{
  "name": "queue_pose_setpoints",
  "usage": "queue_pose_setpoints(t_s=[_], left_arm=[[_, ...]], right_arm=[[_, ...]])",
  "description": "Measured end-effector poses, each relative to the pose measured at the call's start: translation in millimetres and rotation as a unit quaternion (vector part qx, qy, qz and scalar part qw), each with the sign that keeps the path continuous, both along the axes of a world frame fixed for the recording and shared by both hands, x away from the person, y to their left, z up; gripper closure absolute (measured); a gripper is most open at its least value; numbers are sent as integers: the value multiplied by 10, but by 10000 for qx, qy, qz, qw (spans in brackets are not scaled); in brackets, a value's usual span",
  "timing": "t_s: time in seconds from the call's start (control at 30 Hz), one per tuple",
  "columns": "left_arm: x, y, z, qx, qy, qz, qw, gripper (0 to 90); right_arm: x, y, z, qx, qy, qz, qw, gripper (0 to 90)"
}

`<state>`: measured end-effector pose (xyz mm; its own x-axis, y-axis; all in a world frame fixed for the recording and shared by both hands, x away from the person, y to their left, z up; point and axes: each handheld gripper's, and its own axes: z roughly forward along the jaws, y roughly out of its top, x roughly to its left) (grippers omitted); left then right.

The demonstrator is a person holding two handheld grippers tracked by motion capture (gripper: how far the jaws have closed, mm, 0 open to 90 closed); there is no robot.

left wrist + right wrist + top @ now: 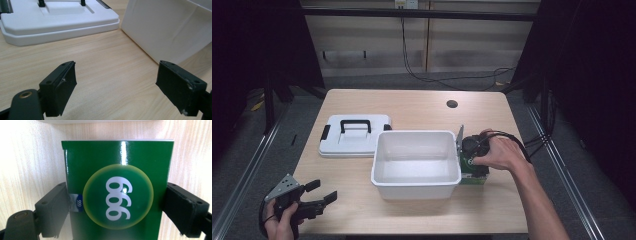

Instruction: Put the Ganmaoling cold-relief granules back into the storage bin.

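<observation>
While the person's hand and the right gripper [473, 150] are covering most of it in the high view, the green box [117, 190] is lying at the right of centre, on the surface [412, 102] just beside the right wall of the white bin [416, 162]; only a green strip of it is peeking out low. In the right gripper view the box is running off the bottom edge, its glossy green face carrying a yellow-ringed circle with white "999" upside down and a small blue label at its left side. The jaws are sitting against both sides of the box, gripping it. The white lid [354, 135] with its black handle is lying at the centre left, touching the bin's left wall. At the lower left, the left gripper [314, 195] is being held with its jaws spread wide, nothing between them.
</observation>
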<state>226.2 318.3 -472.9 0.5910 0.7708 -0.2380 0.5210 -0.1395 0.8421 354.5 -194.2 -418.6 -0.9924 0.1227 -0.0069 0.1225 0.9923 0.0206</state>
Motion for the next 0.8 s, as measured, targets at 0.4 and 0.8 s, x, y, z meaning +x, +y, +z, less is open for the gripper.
queue_pose_setpoints(t_s=[0.4, 0.8], left_arm=[[2, 10, 1, 58, -22, 28, 10000, 158], [8, 3, -3, -2, 18, 19, 10000, 158]], right_arm=[[0, 12, -21, -89, 56, -4, 9999, 154], [14, 92, 14, -239, 153, 114, 9995, 161]])
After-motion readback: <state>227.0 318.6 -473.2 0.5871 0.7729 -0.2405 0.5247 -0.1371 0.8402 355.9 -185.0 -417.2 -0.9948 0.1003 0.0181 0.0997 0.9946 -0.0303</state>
